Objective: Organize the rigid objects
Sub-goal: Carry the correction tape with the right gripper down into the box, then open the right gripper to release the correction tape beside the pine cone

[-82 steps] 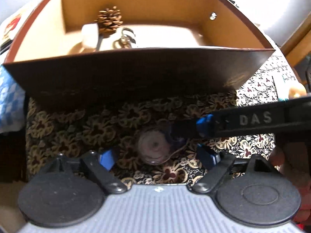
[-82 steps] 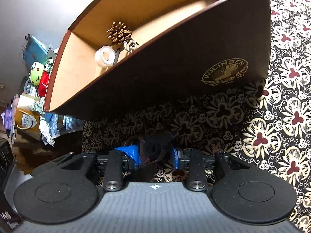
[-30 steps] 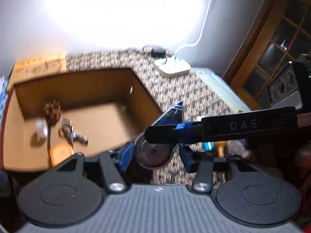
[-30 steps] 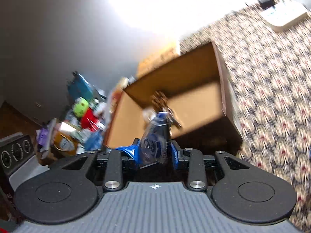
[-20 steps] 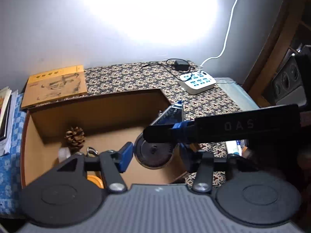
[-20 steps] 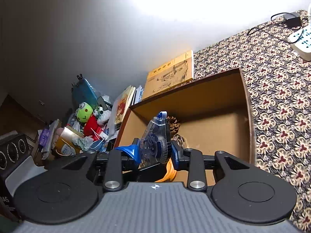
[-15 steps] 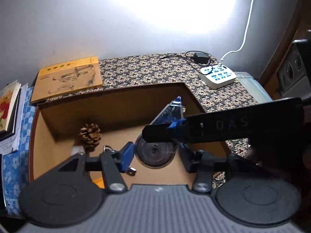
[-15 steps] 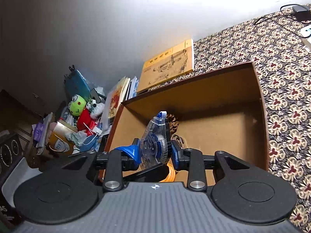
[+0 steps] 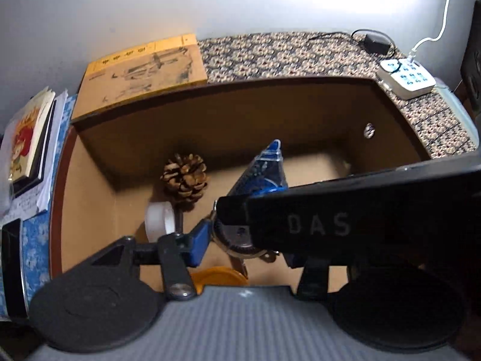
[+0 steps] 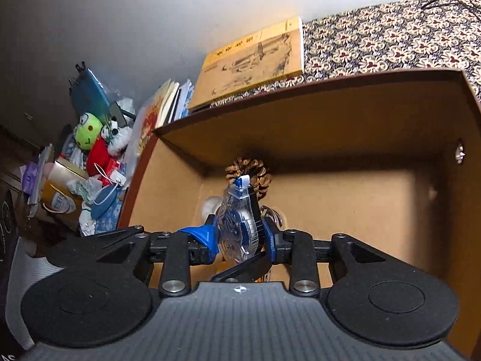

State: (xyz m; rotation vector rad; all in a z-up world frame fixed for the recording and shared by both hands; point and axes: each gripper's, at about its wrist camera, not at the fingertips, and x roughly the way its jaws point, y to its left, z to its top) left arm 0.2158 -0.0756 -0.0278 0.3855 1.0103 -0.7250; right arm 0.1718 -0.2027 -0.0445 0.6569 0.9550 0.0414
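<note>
Tape dispenser (image 10: 237, 228) nose-forward toward pinecone (image 10: 251, 173)

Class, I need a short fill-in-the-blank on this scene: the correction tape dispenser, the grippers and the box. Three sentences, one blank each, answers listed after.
1. The right gripper is shut on the clear-and-blue ____ dispenser.
2. The dispenser is held above the open brown ____.
3. By the box's far wall lies a brown pine ____.

Missing words: correction tape; box; cone

Grey wall (image 9: 126, 6) — glare, floral tablecloth (image 10: 390, 42)
</note>
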